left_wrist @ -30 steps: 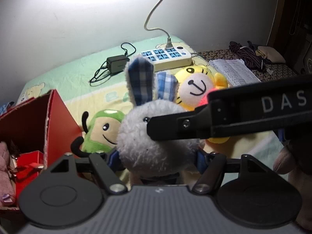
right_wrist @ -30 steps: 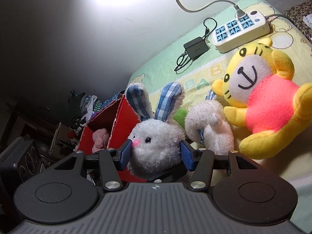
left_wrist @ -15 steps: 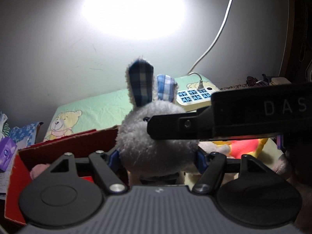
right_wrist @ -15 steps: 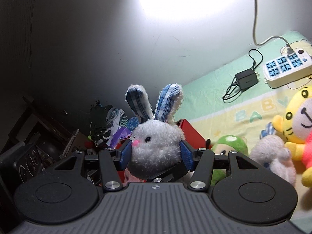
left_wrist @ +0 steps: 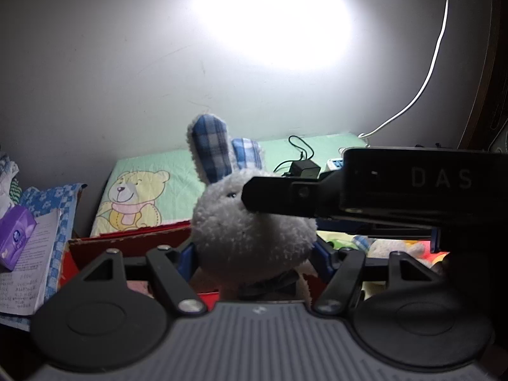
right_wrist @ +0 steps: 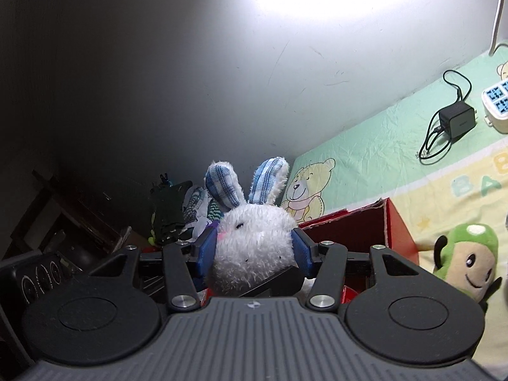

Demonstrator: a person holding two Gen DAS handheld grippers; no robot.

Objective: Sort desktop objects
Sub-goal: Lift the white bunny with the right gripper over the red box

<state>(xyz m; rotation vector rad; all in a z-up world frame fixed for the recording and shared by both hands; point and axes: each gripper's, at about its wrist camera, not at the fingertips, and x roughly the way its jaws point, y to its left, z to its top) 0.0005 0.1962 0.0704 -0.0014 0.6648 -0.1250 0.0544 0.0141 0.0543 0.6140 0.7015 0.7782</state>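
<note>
- The left gripper (left_wrist: 254,254) is clamped on a grey rabbit (left_wrist: 250,231), its blue pads pressed into the plush on both sides
- The right gripper (right_wrist: 254,247) squeezes the same rabbit (right_wrist: 254,247) by the head, plaid ears upright
- In the left view the right gripper's black finger crosses in front of the rabbit's face
- The rabbit hangs above a red box (right_wrist: 365,225), off the bedsheet (right_wrist: 381,149)
- A green plush (right_wrist: 466,260) lies on the sheet just right of the box
- A black charger (right_wrist: 457,120) with coiled cable sits near the wall, beside a power strip (right_wrist: 498,101)
- Left of the box lie papers (left_wrist: 28,270) and a purple pack (left_wrist: 14,238)
- A bright light glares on the wall
</note>
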